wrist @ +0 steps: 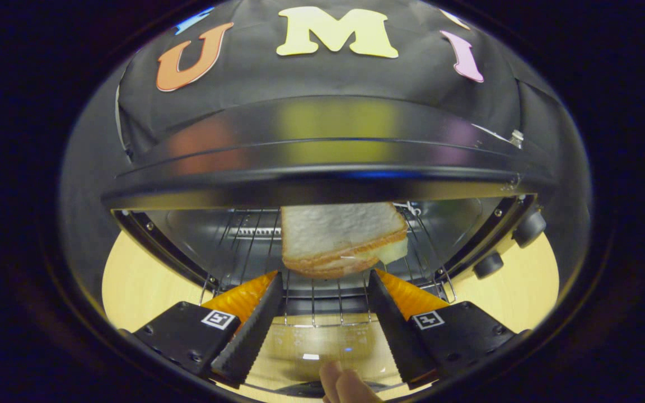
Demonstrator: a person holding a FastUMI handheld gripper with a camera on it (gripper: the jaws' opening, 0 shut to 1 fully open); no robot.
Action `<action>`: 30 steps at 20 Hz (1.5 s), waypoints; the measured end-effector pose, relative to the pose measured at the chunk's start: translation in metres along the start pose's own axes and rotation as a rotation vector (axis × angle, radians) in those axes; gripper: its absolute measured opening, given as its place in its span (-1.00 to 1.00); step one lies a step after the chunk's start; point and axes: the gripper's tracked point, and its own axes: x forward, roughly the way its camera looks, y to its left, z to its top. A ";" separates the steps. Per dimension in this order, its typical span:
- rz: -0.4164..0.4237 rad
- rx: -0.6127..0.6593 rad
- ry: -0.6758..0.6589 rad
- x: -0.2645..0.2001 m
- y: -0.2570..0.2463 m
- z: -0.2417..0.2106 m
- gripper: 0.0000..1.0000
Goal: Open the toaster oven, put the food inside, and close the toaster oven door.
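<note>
Nearest, a fingertip at the front edge of the lowered glass door, between the gripper's two fingers. Gripper spread wide, holding nothing, fingers angled toward the oven mouth over the door. Just beyond the fingertips, a wire rack poking out past the opening. On the rack, a sandwich of white bread with a pale filling, lying inside the toaster oven, slightly ahead of the fingers and apart from both. Oven open, shiny dark top curving above the sandwich, blurred colours mirrored on it. Two dark knobs on the oven's right side. Light wooden table under everything. Farthest back, a black cloth wall.
</note>
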 end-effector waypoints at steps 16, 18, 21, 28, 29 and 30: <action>0.048 0.066 0.045 -0.111 0.003 -0.094 0.99; 0.018 0.038 0.039 -0.116 0.001 -0.108 0.99; -0.020 -0.018 0.017 -0.114 -0.003 -0.123 0.99; -0.006 0.045 0.012 -0.088 -0.001 -0.137 0.99; -0.002 0.051 0.003 -0.086 0.000 -0.135 0.99; -0.005 0.058 0.001 -0.084 0.000 -0.136 0.99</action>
